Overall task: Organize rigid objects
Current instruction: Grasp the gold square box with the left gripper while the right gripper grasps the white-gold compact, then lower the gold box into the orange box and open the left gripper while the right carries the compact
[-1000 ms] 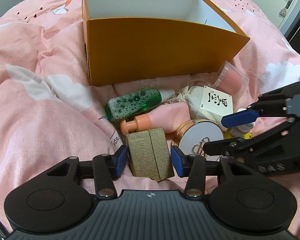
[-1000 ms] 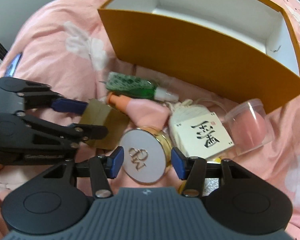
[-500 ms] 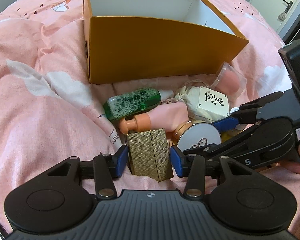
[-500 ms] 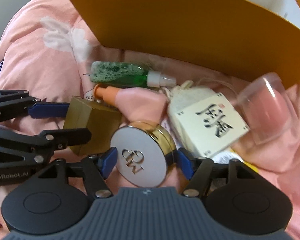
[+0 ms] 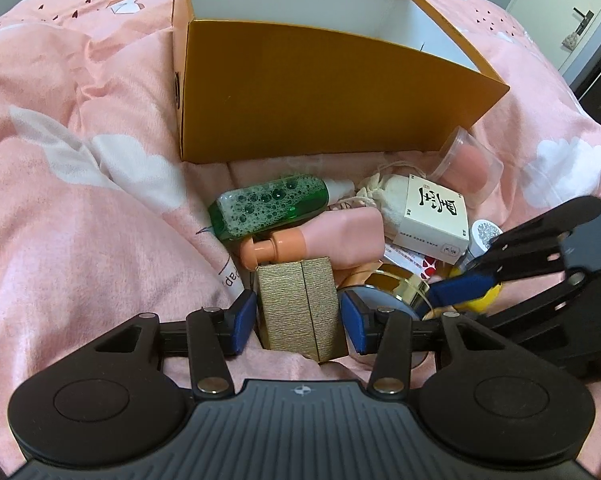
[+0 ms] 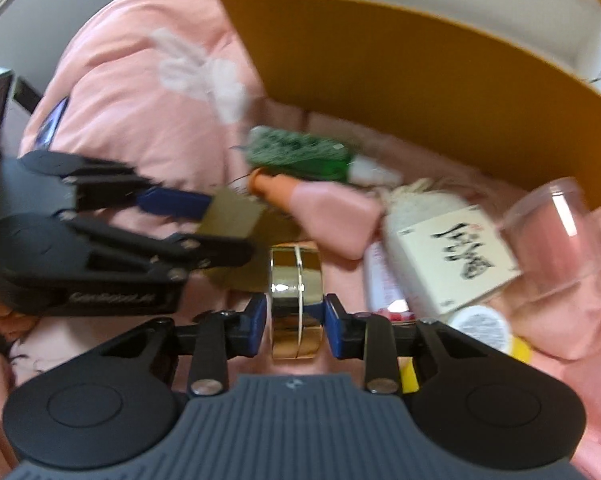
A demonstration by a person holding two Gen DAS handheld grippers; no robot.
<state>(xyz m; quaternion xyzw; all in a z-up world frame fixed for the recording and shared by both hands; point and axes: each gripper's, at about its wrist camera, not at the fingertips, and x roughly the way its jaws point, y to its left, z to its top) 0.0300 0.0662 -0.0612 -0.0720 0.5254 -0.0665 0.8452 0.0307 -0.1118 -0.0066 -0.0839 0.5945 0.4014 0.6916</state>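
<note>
Bed: your right tongs (image 6: 296, 322) have just clamped the compact (image 6: 296, 304) edgewise; left tongs (image 5: 298, 322), wide, straddle the box (image 5: 300, 308).

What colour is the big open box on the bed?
Orange box, white inside; clearest in left wrist view.

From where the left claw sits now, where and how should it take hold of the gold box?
Grip the gold box across its two flat side faces, low on the body, coming straight in from the near side as the left claw already does. Its fingers flank those faces. The pink bottle crowds the far side, so stay near.
</note>
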